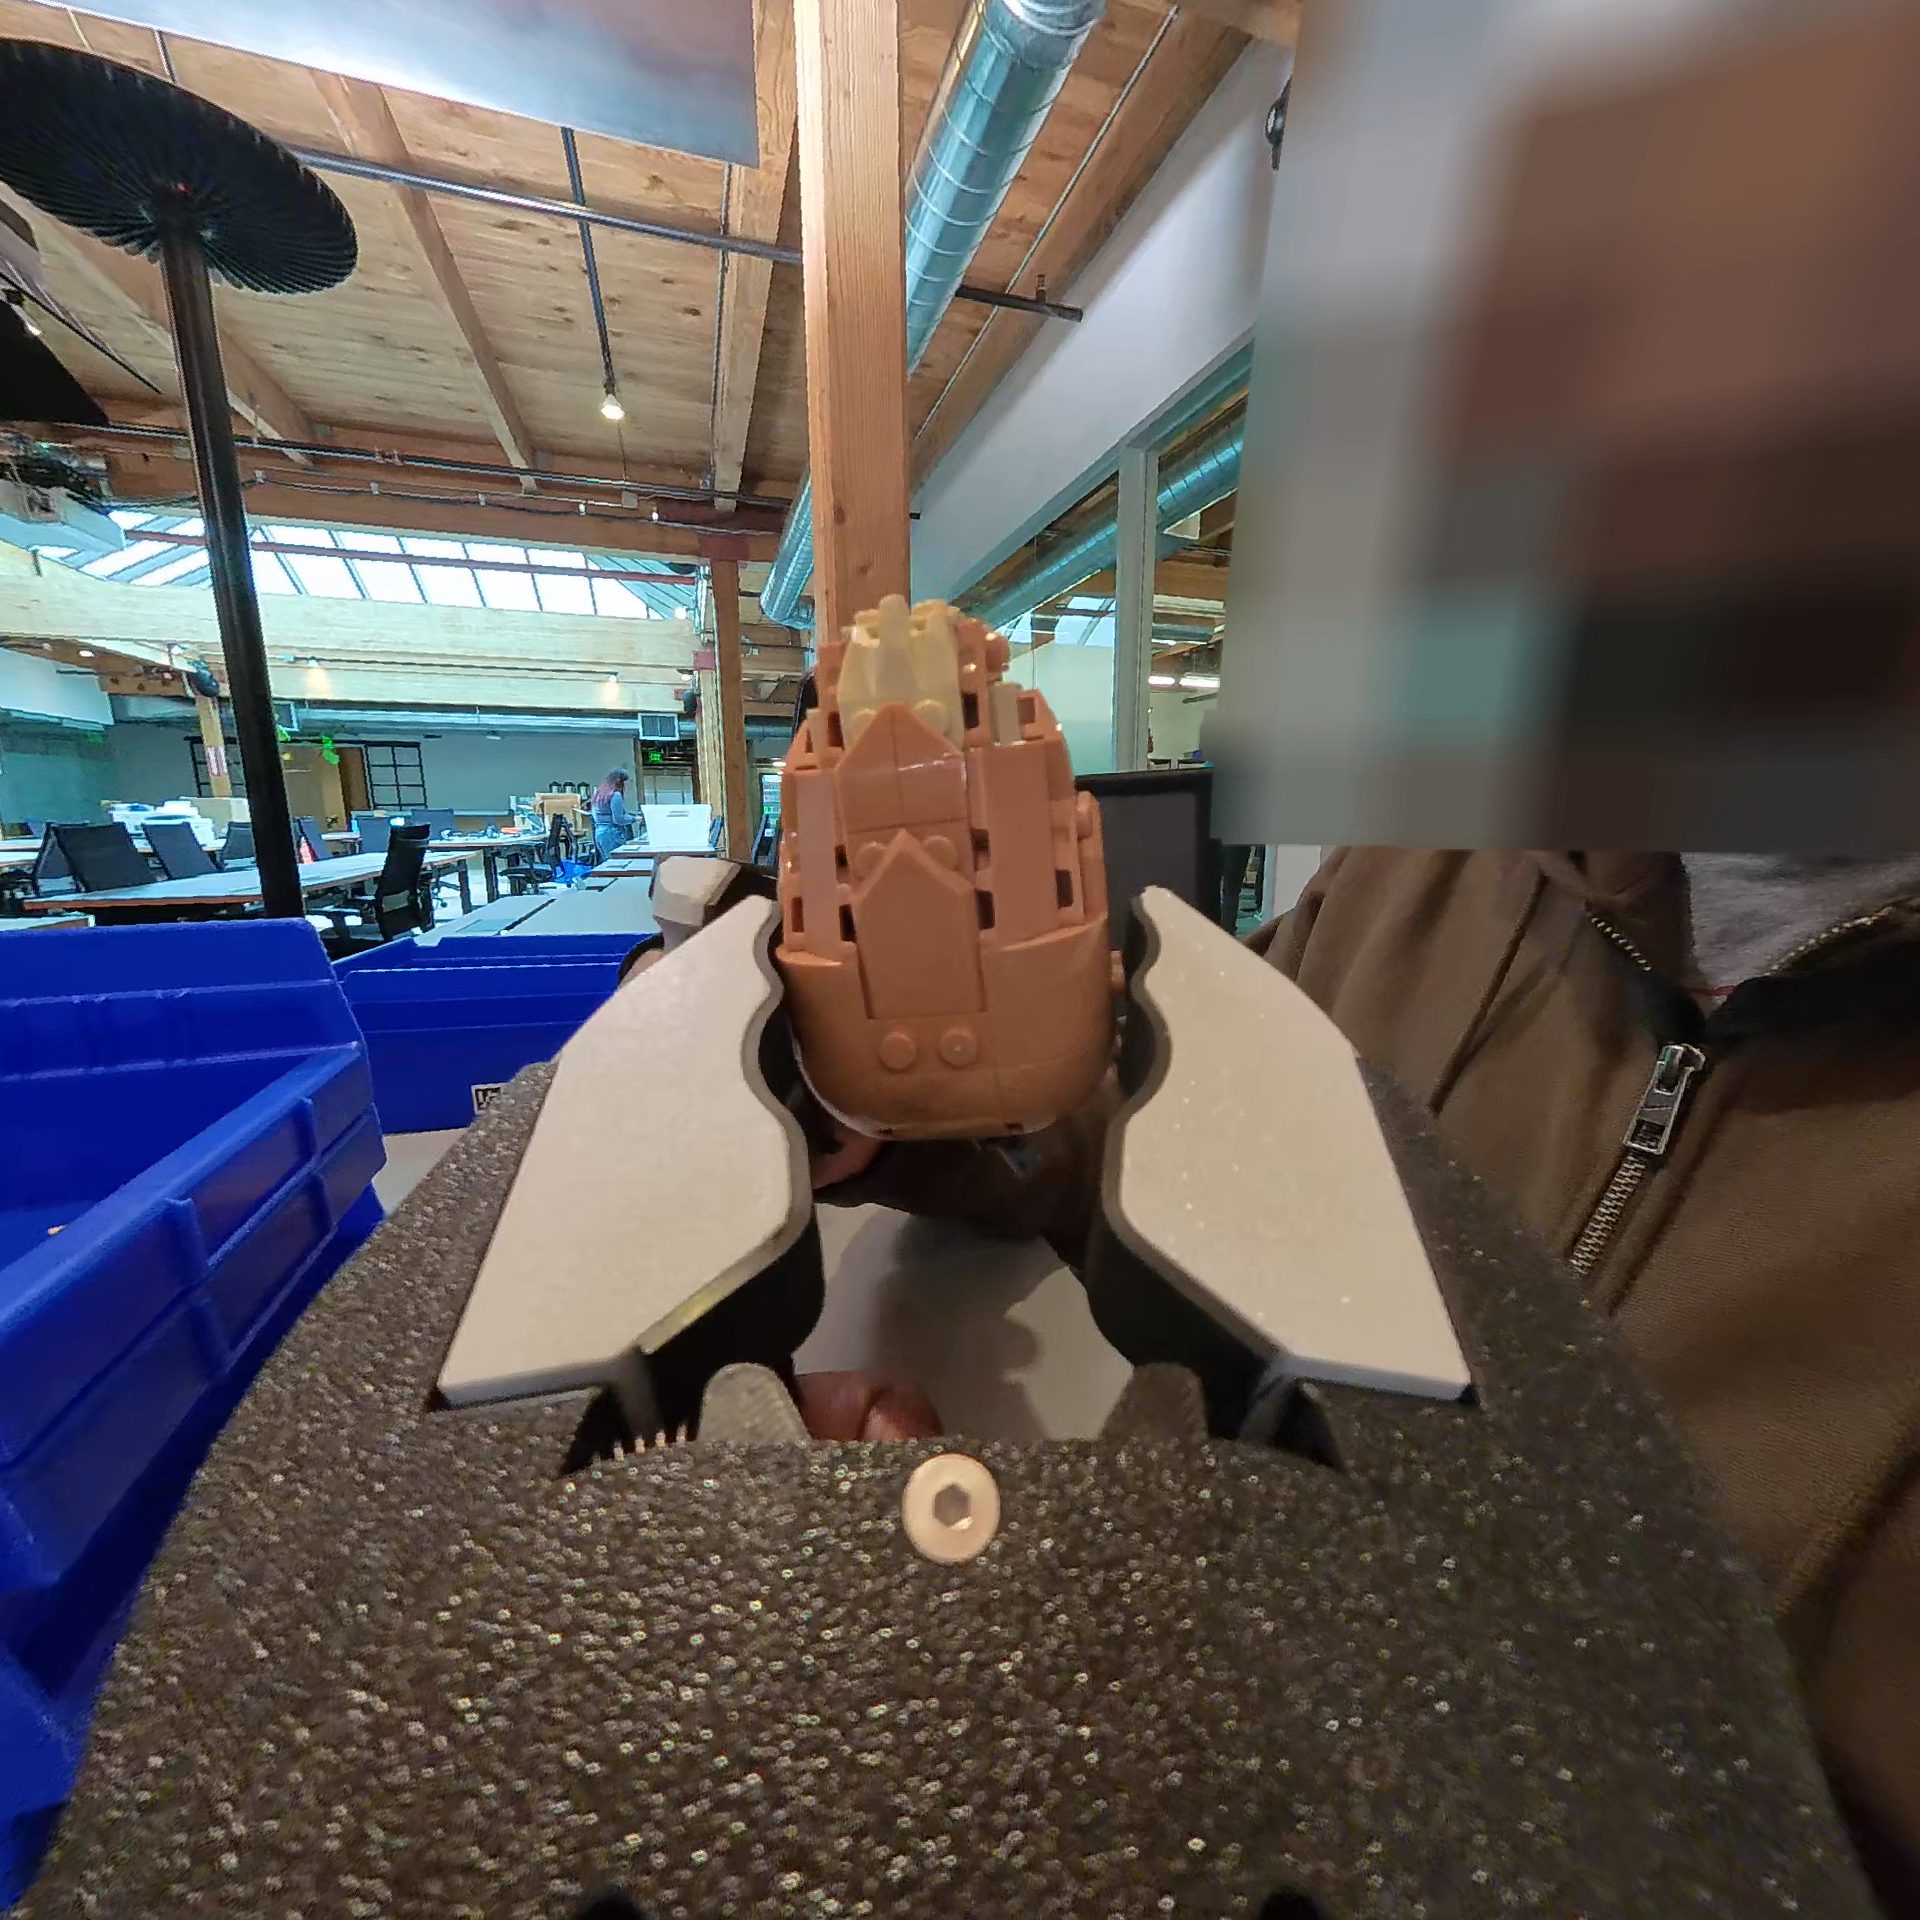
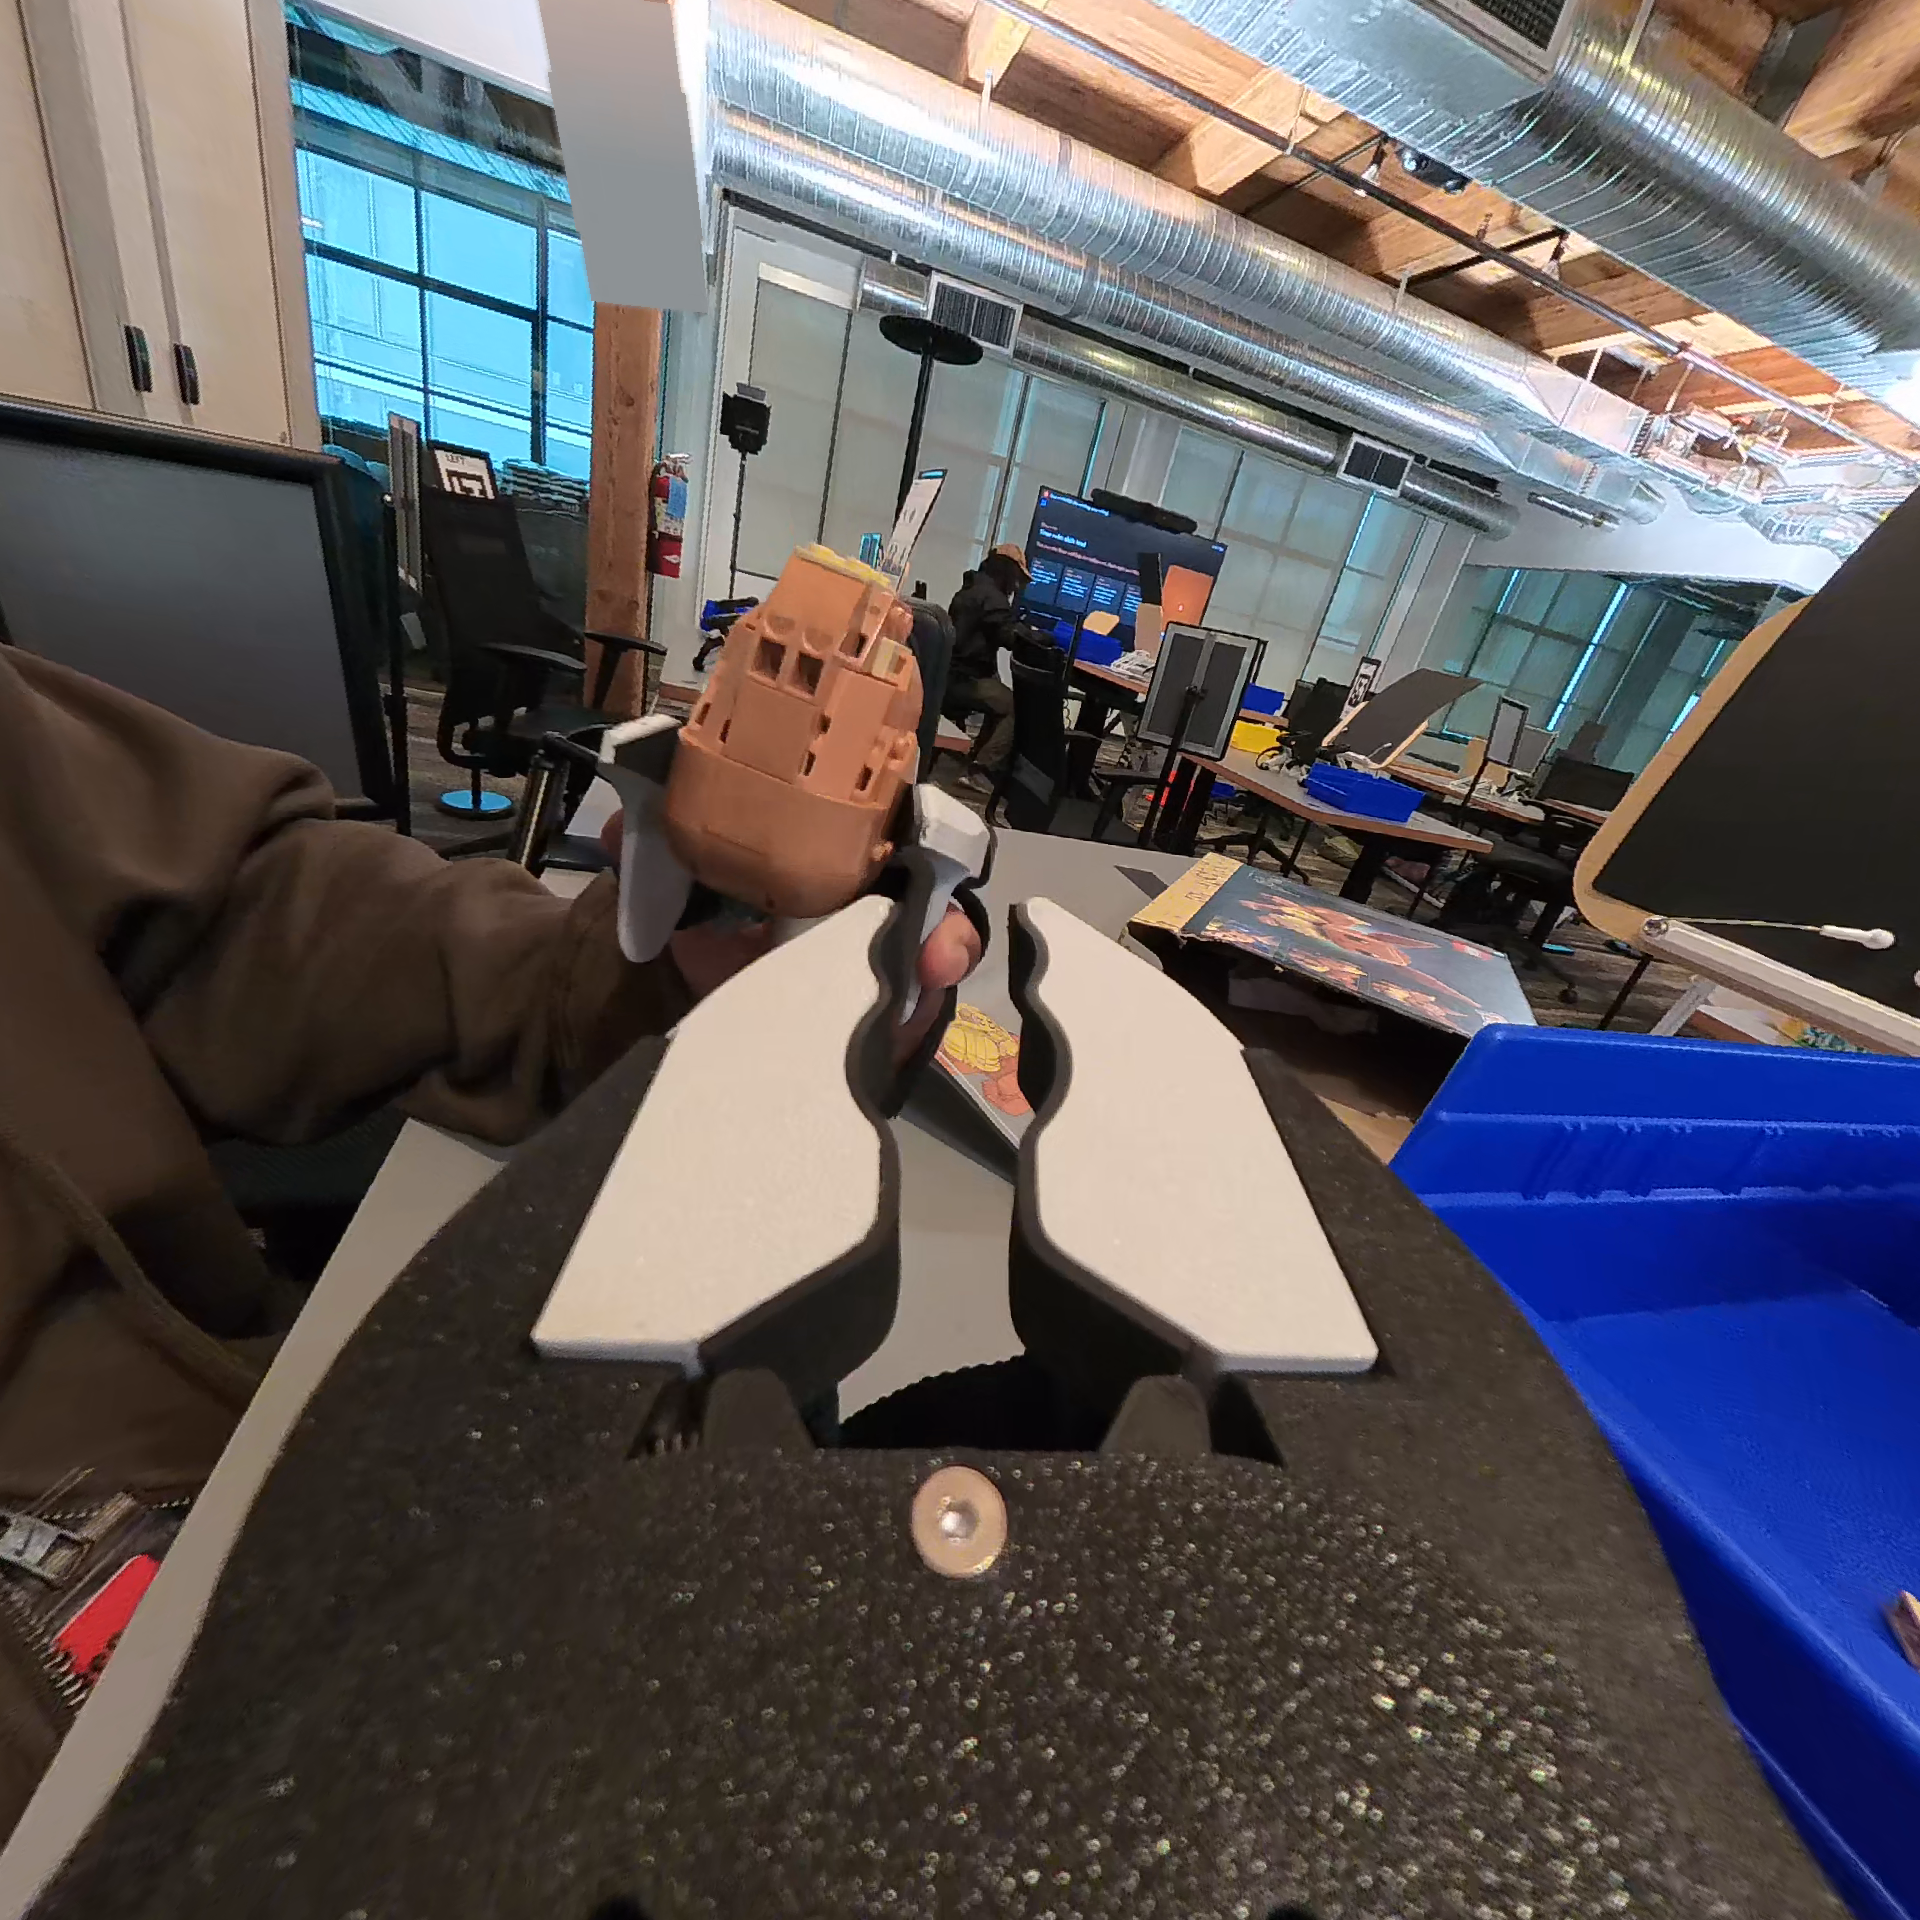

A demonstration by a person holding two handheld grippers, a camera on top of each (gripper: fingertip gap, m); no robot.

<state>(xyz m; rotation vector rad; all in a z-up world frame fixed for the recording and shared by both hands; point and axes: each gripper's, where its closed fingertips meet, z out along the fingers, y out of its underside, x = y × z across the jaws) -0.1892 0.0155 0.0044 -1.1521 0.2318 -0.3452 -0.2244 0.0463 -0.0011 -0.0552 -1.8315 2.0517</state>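
Left jaws pinch a tan brick-built model (image 1: 940,925) by its rounded lower part, one grey finger on each side, model upright between the tips; cream-coloured pieces stick out of its top. Left gripper (image 1: 951,997) is raised, so ceiling beams and a wooden post (image 1: 852,312) show behind the model. Right jaws stand apart with a narrow gap, nothing between them; right gripper (image 2: 951,961) is just beside and below the held model (image 2: 795,748), which sits up and left of its tips. In the right wrist view the left gripper (image 2: 795,831) shows farther off, clamped round the model, with a fingertip of the person's hand (image 2: 945,951) just beyond the right jaws. Brown jacket sleeve (image 2: 312,935) left of the right jaws; same jacket (image 1: 1558,1091) with zipper right of the left jaws. Blue bins (image 1: 177,1143) stacked left of the left jaws, another one behind; insides mostly hidden, contents cannot tell. Blue bin (image 2: 1683,1299) right of the right jaws, open, mostly bare floor showing, one small dark item (image 2: 1907,1626) at its far right edge, too cut off to identify. Beyond the right jaws a printed booklet (image 2: 987,1049) lies on the grey table (image 2: 416,1195), and a flat printed box (image 2: 1340,956) lies farther back right. Office desks and chairs in the background.
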